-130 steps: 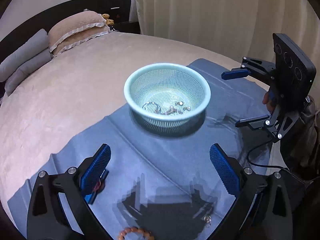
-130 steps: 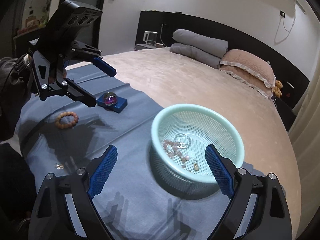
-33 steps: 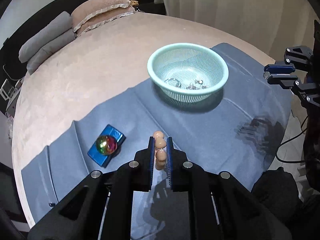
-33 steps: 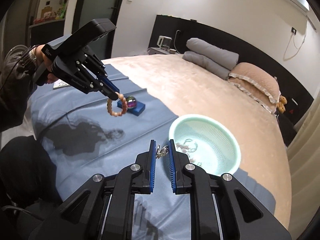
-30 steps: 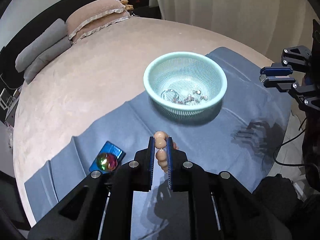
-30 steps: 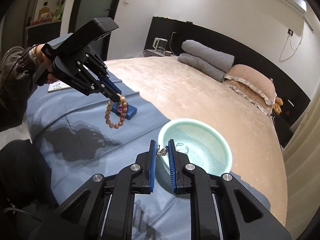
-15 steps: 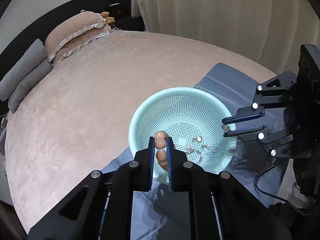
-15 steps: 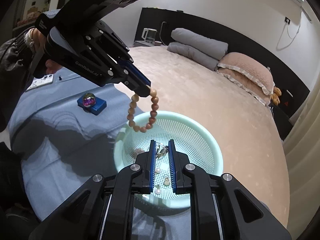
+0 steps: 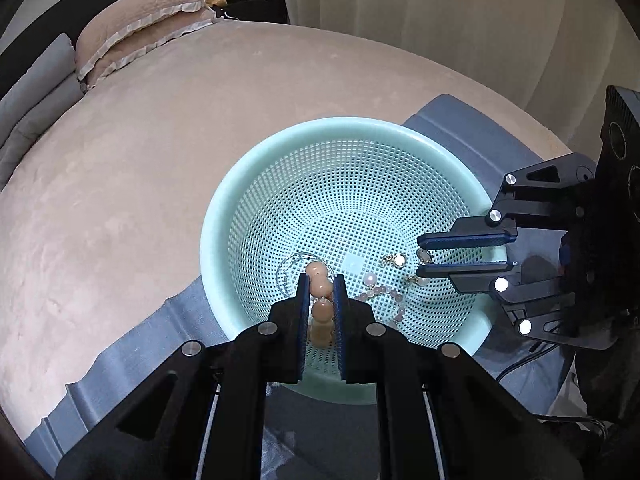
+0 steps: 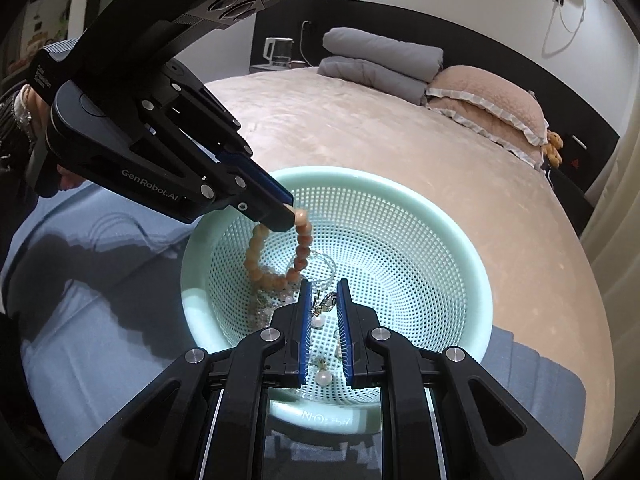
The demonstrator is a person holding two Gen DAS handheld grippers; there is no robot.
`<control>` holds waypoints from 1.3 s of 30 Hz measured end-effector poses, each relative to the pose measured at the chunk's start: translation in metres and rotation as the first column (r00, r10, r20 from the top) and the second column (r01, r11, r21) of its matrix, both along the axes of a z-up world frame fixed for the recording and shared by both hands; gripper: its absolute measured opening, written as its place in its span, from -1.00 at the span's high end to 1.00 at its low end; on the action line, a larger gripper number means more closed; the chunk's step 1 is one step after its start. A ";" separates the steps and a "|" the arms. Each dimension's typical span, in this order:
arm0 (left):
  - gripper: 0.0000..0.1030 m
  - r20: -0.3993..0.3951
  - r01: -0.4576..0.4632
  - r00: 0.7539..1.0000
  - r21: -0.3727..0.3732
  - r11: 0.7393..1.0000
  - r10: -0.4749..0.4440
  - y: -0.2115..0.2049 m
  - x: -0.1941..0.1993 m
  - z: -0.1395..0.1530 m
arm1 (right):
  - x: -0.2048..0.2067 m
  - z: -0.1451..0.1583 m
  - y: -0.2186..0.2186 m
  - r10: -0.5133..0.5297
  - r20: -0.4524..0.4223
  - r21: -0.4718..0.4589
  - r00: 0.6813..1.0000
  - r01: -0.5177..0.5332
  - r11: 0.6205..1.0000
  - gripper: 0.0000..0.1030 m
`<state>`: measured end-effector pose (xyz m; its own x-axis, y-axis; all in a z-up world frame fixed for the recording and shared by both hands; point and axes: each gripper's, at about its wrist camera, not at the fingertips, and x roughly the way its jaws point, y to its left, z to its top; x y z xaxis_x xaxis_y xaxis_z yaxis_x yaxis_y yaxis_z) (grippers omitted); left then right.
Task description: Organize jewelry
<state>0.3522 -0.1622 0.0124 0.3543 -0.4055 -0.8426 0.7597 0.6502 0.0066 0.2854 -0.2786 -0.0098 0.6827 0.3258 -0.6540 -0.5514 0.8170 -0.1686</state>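
A mint-green mesh basket point(image 9: 256, 184) point(image 10: 460, 248) stands on a blue-grey cloth point(image 9: 132, 360) on the bed. Several pearl and silver pieces point(image 9: 380, 288) lie in its bottom. My left gripper point(image 9: 320, 284) point(image 10: 294, 214) is shut on a peach bead bracelet point(image 9: 318, 280) point(image 10: 264, 264), which hangs over the basket's inside. My right gripper point(image 10: 324, 300) point(image 9: 422, 262) is shut on a small silver earring point(image 10: 326, 302) point(image 9: 424, 255), low inside the basket over the pearls.
The beige bed cover point(image 9: 140, 140) stretches beyond the cloth. Pink and grey pillows point(image 10: 480, 96) lie at the headboard. Curtains point(image 9: 440, 20) hang past the bed's far side.
Both grippers have moved from above the cloth to over and into the basket, each still holding its piece. The basket now fills both views.
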 end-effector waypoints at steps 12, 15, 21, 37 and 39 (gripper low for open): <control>-0.63 0.063 -0.084 0.994 -0.020 0.996 0.085 0.010 -0.001 0.002 | 0.004 0.001 -0.016 -0.114 0.030 0.019 0.993 0.113 0.993 -0.27; -0.71 0.058 -0.104 0.993 -0.037 0.994 0.106 0.017 0.001 0.008 | 0.001 0.006 -0.024 -0.137 0.038 0.071 0.990 0.134 0.988 -0.37; -0.88 0.088 -0.136 0.987 -0.016 0.991 0.137 0.026 -0.005 0.014 | -0.007 0.010 -0.030 -0.180 0.065 0.067 0.982 0.175 0.982 -0.59; -0.88 0.054 -0.214 0.975 -0.018 0.977 0.215 0.057 -0.016 0.013 | -0.031 0.013 -0.052 -0.259 0.021 0.102 0.966 0.256 0.961 -0.63; -0.88 0.035 -0.212 0.976 -0.017 0.977 0.213 0.055 -0.015 0.008 | -0.029 0.008 -0.053 -0.259 0.008 0.103 0.966 0.257 0.961 -0.63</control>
<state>0.3374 -0.1069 0.0200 0.4640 -0.3286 -0.8226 0.6036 0.7970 0.0221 0.2564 -0.3312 -0.0016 0.7659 0.1999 -0.6111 -0.3166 0.9445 -0.0879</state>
